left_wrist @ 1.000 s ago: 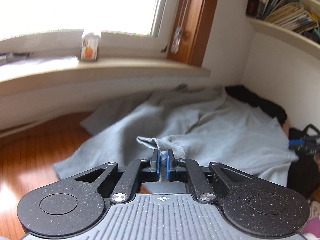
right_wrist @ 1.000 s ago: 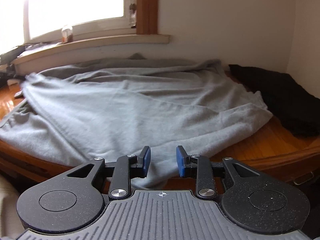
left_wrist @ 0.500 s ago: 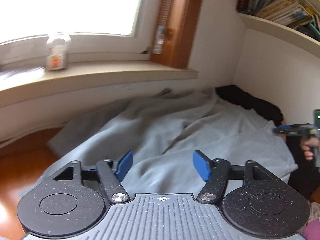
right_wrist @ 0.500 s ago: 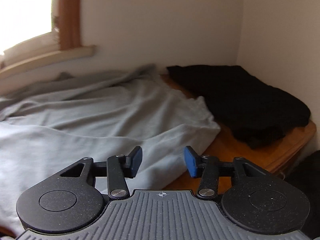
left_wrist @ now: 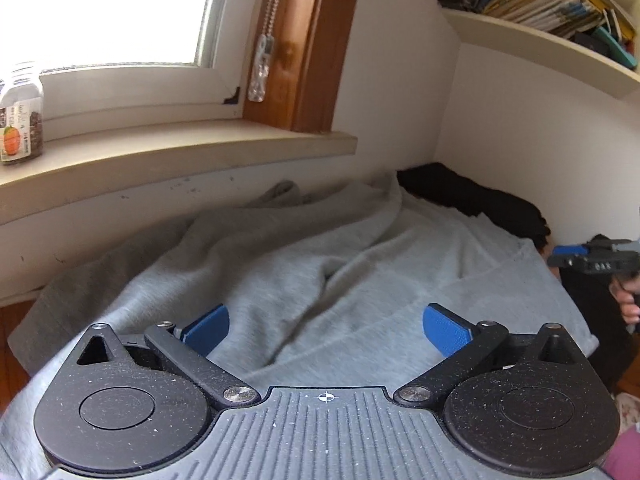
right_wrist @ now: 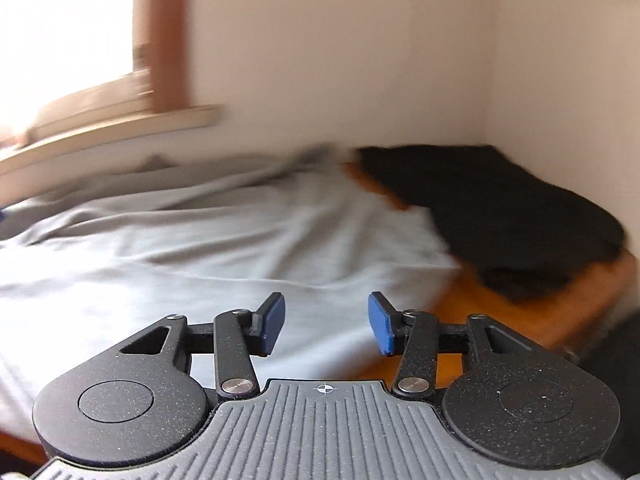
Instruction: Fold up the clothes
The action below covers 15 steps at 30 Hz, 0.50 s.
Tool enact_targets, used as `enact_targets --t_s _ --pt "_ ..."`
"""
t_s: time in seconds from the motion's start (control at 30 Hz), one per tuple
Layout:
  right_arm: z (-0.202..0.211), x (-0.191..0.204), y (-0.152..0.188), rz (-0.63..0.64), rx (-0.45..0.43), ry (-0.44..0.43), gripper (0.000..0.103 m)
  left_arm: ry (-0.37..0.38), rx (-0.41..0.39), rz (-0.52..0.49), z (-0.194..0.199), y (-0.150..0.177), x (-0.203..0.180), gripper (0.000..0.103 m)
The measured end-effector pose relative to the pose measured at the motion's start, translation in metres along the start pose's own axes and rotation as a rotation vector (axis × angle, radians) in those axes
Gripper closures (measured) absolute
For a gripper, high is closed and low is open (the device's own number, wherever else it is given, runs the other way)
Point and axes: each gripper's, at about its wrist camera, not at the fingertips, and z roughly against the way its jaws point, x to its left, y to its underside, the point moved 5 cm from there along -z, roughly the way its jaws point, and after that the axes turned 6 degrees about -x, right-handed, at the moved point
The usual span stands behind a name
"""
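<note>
You are carrying a left gripper (left_wrist: 326, 326) and a right gripper (right_wrist: 326, 324) of the same build: speckled black arms with round discs, silver screws, blue pads, and a ribbed grey body bearing a small white crosshair mark.

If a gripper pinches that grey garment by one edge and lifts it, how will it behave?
The grey garment is probably floppy: it lies in soft wrinkles, so it should drape and sag. Its knit looks thick, so likely a little heavy. Where it overhangs the wooden table, it may slide.

Blown-out window (left_wrist: 108, 8) glare, motion blur
</note>
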Motion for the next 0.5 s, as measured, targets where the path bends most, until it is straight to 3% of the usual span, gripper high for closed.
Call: enact_targets --t_s 0.27,0.4,0.5 --pt "-0.025 0.126 -0.008 0.127 0.054 -0.257 0.045 -0.025 -0.045 0.022 0.018 -0.007 0.029 0.0" --pt "-0.033 0.172 -0.009 0.172 0.074 -0.331 0.043 -0.028 -0.045 0.062 0.027 -0.011 0.036 0.0" --pt "-0.041 0.197 -0.017 0.202 0.076 -0.356 0.04 -0.032 -0.107 0.072 0.044 -0.019 0.043 0.0"
